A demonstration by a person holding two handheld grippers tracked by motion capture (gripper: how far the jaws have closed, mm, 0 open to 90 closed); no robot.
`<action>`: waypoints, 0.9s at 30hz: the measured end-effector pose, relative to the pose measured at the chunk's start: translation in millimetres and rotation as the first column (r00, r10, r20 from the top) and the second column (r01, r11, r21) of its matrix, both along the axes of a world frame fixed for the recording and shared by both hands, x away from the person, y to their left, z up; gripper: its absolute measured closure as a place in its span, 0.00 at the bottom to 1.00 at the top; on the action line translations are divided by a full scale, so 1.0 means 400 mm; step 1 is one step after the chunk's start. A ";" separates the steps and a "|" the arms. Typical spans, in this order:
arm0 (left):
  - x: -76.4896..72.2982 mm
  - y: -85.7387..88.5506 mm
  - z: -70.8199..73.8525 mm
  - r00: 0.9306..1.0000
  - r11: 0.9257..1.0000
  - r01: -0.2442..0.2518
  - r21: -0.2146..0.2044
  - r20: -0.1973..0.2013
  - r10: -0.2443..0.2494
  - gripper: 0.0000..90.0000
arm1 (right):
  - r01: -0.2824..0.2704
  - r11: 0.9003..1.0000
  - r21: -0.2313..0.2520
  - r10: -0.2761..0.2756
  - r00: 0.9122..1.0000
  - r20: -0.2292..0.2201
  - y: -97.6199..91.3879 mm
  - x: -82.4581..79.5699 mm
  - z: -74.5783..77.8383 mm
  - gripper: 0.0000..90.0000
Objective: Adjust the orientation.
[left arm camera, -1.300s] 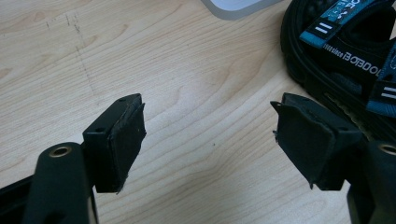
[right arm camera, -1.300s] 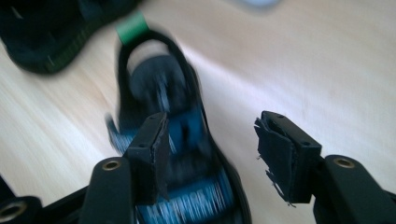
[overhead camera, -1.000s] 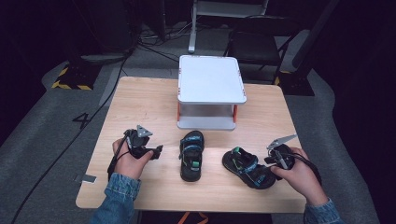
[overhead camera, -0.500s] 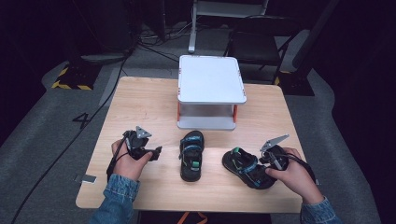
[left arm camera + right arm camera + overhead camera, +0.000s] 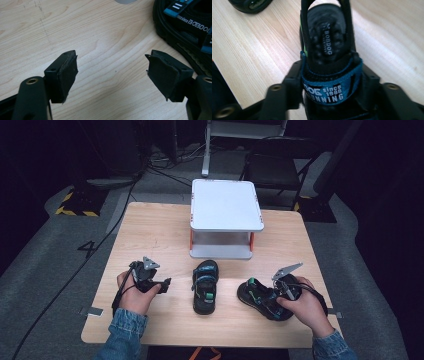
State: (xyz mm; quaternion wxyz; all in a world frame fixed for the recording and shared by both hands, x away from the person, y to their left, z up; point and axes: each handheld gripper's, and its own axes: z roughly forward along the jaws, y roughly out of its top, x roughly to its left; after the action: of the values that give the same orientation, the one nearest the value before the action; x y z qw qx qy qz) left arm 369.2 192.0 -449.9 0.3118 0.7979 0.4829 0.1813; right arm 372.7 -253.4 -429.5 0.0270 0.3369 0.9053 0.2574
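At the table's near right edge, the right gripper point(image 5: 272, 296), whose jaws have just been closing, clamps the black sandal with blue straps point(image 5: 264, 299) by its sides to lift it, while the left gripper point(image 5: 165, 284) rests on the light wooden table point(image 5: 150, 227) with jaws apart and empty.

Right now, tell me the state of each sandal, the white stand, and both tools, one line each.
Right sandal: flat on the table, sole down, blue strap fastened, its sides between the right tool's jaws.
Left sandal: flat on the table, sole down, untouched.
White stand: upright, nothing on its top.
Right tool: jaws have just been closing, now pressed against the right sandal's sides.
Left tool: open, nothing between its jaws, just above the table.
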 end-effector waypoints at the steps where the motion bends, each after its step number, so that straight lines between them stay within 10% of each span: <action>1: -0.002 0.002 -0.001 1.000 1.000 -0.003 0.001 -0.001 0.003 0.27 | 0.000 1.000 -0.002 0.001 1.000 0.023 -0.001 0.004 0.006 0.57; 6: -0.026 0.020 -0.011 1.000 1.000 -0.020 0.007 -0.013 0.020 0.27 | -0.025 1.000 0.008 0.023 0.987 0.161 0.010 0.080 0.028 0.56; 10: -0.046 0.046 -0.011 0.998 0.998 -0.056 0.004 -0.016 0.056 0.27 | -0.031 0.999 -0.044 0.037 0.990 0.134 0.035 0.145 -0.019 0.50; 17: -0.058 0.064 -0.013 0.997 0.997 -0.079 0.004 -0.015 0.079 0.27 | 0.027 0.998 0.064 -0.036 0.990 0.134 0.006 0.160 0.000 0.27; 21: -0.076 0.074 -0.019 0.996 0.996 -0.089 0.006 -0.025 0.090 0.27 | 0.036 0.976 0.216 -0.088 0.968 0.234 0.041 0.141 0.058 0.46; 27: -0.097 0.094 -0.020 0.993 0.993 -0.117 0.003 -0.021 0.118 0.27 | 0.043 0.966 0.256 -0.107 0.964 0.245 0.096 0.160 0.026 0.72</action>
State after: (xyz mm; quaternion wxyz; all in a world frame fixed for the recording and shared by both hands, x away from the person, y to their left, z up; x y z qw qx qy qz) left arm 330.6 229.7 -457.7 0.2947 0.7703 0.5321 0.1915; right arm 436.8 -215.0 -419.1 0.1114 0.3357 0.8413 0.4089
